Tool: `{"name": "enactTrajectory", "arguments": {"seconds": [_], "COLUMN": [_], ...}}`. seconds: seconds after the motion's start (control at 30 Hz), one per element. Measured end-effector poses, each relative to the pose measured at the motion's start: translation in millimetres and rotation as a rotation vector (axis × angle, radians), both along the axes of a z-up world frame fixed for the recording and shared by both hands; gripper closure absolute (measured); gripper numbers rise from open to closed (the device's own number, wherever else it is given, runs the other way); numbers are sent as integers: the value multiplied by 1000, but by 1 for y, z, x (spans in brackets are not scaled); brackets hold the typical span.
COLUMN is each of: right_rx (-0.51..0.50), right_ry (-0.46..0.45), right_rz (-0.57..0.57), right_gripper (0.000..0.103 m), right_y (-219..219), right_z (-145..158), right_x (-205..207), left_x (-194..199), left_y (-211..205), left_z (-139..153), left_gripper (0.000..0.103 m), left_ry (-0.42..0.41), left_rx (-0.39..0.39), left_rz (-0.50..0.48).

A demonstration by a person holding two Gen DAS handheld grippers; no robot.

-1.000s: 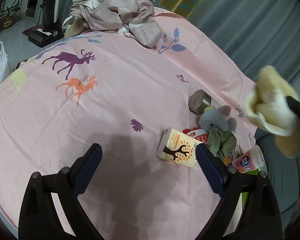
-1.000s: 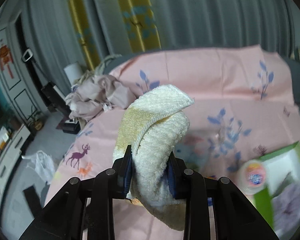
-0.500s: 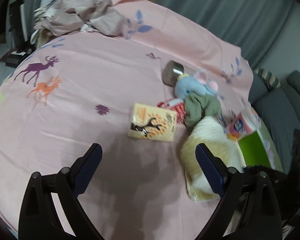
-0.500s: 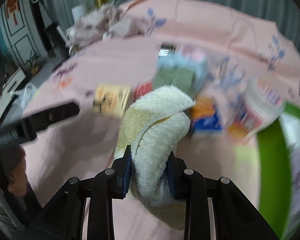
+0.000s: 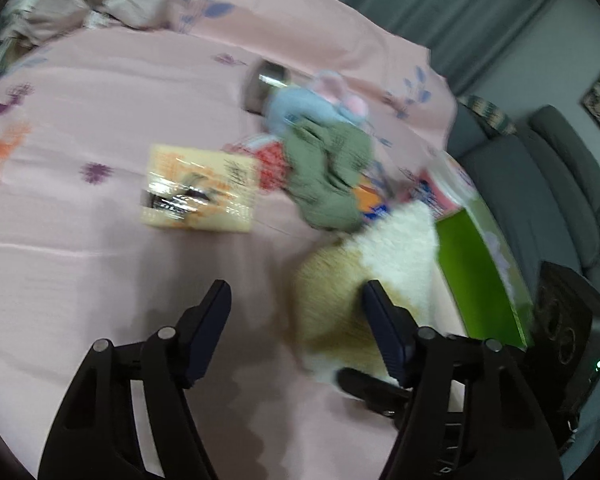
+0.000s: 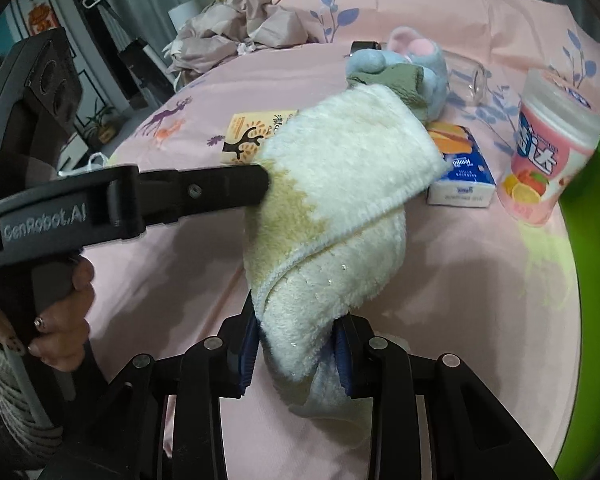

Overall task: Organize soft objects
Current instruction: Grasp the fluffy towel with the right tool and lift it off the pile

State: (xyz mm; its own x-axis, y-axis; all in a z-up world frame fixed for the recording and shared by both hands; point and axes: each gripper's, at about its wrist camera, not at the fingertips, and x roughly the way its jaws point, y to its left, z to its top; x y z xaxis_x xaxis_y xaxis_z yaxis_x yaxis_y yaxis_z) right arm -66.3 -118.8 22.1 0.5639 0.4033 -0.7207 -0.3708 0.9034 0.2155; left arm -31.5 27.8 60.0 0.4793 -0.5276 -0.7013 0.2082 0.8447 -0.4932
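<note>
My left gripper (image 5: 296,304) has come across the pink sheet (image 5: 100,128) to the towel (image 6: 340,208), which a moment ago hung high in the air. Its jaws have just been closing, and one finger now touches the towel's left side, so I think I'm about to take a second corner to fold it. They are half open and hold nothing. To its right, my right gripper (image 6: 296,356) pinches the towel's bottom end tight, near the green box (image 5: 476,276).

"GenRobot.AI" on left claw (image 6: 260,184) arm
</note>
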Motion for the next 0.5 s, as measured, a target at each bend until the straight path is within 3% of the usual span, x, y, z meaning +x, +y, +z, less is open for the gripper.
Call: {"name": "enactTrajectory", "arguments": {"seconds": [0.07, 0.13, 0.2, 0.3, 0.4, 0.5], "right_rx": [15, 14, -4, -11, 51, 131], "right_ry": [3, 4, 14, 11, 38, 54], "right_rz": [-2, -5, -11, -51, -119, -217], "right_gripper": [67, 63, 54, 42, 39, 30], "right_y": [-3, -5, -7, -19, -42, -70], "right_z": [-2, -3, -3, -1, 6, 20], "right_x": [-2, -8, -13, -26, -33, -33], "left_x": [0, -2, -2, 0, -1, -3], "left_y": [-10, -18, -24, -25, -27, -31], "left_z": [-5, -6, -7, -12, -15, -16], "left_gripper": [43, 44, 44, 48, 48, 48], "left_ry": [23, 9, -3, 28, 46, 44], "left_rx": [-11, 29, 82, 56, 60, 78], "left_rz": [-26, -45, -54, -83, -104, -133]}}
